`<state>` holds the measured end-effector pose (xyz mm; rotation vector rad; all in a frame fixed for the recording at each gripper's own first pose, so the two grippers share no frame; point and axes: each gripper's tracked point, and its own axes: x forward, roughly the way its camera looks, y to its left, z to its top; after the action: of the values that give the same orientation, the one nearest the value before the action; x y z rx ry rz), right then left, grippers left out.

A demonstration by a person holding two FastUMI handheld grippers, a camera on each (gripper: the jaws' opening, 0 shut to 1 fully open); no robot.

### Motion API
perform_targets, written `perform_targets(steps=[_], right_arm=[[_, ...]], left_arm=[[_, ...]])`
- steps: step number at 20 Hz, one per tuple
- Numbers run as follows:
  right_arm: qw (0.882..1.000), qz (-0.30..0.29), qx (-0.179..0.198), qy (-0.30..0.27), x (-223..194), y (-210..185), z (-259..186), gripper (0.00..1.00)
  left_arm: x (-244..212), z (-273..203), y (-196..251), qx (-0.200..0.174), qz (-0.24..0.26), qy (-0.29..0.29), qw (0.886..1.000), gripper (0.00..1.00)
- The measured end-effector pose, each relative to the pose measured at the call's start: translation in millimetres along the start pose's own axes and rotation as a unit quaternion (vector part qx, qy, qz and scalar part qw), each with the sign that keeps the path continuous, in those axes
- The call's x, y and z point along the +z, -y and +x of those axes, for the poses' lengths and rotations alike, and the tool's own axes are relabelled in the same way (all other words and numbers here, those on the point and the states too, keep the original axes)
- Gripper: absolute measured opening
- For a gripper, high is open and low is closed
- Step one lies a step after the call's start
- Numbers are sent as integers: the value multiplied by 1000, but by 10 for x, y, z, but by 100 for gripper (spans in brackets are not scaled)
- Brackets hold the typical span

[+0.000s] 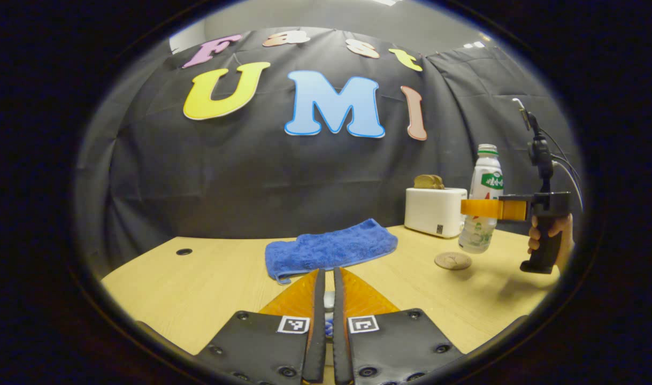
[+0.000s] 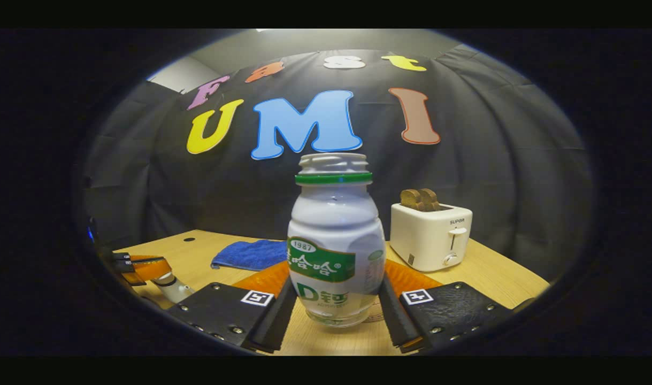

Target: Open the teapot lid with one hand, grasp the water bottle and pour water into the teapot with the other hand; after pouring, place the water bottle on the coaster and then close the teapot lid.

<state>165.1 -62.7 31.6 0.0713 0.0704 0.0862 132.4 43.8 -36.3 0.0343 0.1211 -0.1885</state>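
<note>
An uncapped white water bottle (image 2: 334, 224) with a green label stands upright between the fingers of my right gripper (image 2: 336, 283), which is shut on its lower half. In the left gripper view the bottle (image 1: 486, 182) and right gripper (image 1: 473, 208) sit far right, just behind a small round coaster (image 1: 453, 260). I cannot tell whether the bottle's base touches the table. My left gripper (image 1: 328, 272) is shut on a small white piece, the teapot lid (image 1: 329, 300). In the right gripper view the left gripper (image 2: 154, 267) shows at the far left with the white lid (image 2: 171, 289) below its tips.
A white toaster (image 1: 432, 211) with bread in it stands at the back right of the wooden table (image 1: 197, 289). A blue towel (image 1: 331, 248) lies in the middle, toward the back. A hand (image 1: 558, 230) holds the right gripper's handle.
</note>
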Motion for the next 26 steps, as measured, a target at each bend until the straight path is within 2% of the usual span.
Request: perform_targets(steps=[3, 4, 5, 7, 8, 9, 10, 12, 15, 18, 21, 24, 26], right_arm=[[1000, -3, 3, -3, -6, -12, 6, 73], [1000, -4, 4, -3, -5, -13, -3, 73], [1000, -5, 2, -3, -4, -6, -1, 73], [1000, -7, 0, -2, -13, 21, 5, 73], [1000, -9, -2, -3, -16, 37, 7, 73], [1000, -11, -3, -3, -12, 40, 19, 73], [1000, -13, -4, -4, -26, 41, 8, 73], [1000, -19, -5, -6, -31, 54, 14, 73], [1000, -23, -4, -8, -46, 55, 13, 73], [1000, -27, -5, -4, -19, 72, 18, 73], [1000, -18, 2, -16, -49, 170, 87, 72], [999, -13, 2, -30, -152, 226, 233, 72], [998, -39, -18, -38, -267, 340, 363, 72]], left_arm=[[-10, -26, -2, -2, 7, -3, 1000, 15], [-17, -19, -12, 0, 10, -5, 1000, 12], [-27, -31, 5, 0, 11, -4, 1000, 16], [-129, -17, 18, 1, 18, -19, 1000, 12], [-97, -38, 4, 0, 19, -19, 1000, 16], [-93, -44, 1, -1, 15, -14, 1000, 12], [-82, -60, 1, -2, 12, -13, 1000, 17], [-81, -50, 15, -5, 1, -10, 1000, 15], [56, -209, -56, -4, -25, 17, 1000, 34], [452, -452, -144, 5, -47, 81, 996, 52], [634, -624, -89, -11, -64, 126, 990, 72], [664, -656, -113, -16, -71, 132, 989, 72], [679, -669, -120, -14, -65, 131, 989, 72]])
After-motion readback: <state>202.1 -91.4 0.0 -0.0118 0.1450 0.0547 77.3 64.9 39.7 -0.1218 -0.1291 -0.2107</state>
